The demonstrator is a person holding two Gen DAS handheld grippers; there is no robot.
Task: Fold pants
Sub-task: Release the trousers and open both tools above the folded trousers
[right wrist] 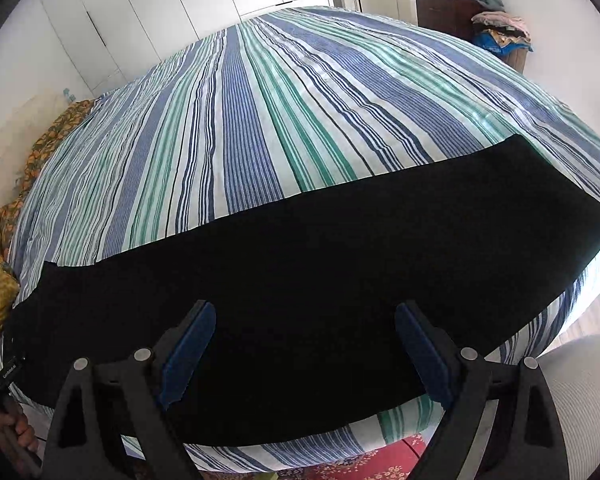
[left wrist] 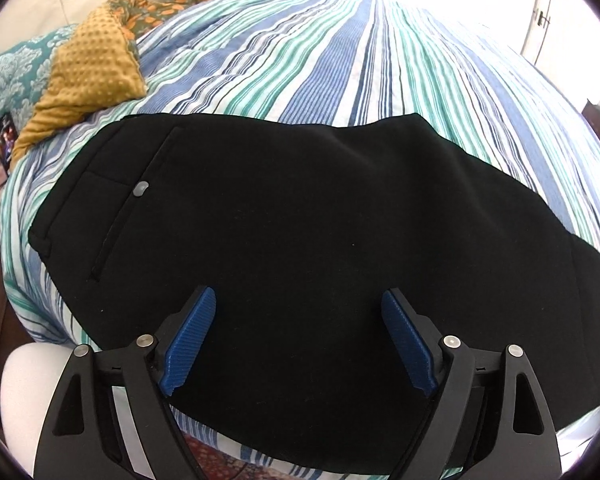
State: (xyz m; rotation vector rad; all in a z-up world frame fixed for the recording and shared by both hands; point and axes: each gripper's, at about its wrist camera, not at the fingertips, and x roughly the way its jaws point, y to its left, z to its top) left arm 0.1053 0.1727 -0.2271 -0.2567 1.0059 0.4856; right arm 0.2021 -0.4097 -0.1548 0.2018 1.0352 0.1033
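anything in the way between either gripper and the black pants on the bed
Nothing visible. The left gripper and right gripper both sit open right over the black pants, which lie flat on the striped bedspread. The mustard blanket lies off beyond the waistband end.

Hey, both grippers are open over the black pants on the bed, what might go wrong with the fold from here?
Three likely risks:
1. The black pants lie along the bed's near edge, so a pull could drag them off.
2. Either open gripper, left or right, might pinch the striped bedspread too.
3. The waist end sits near the mustard dotted blanket, which could snag.
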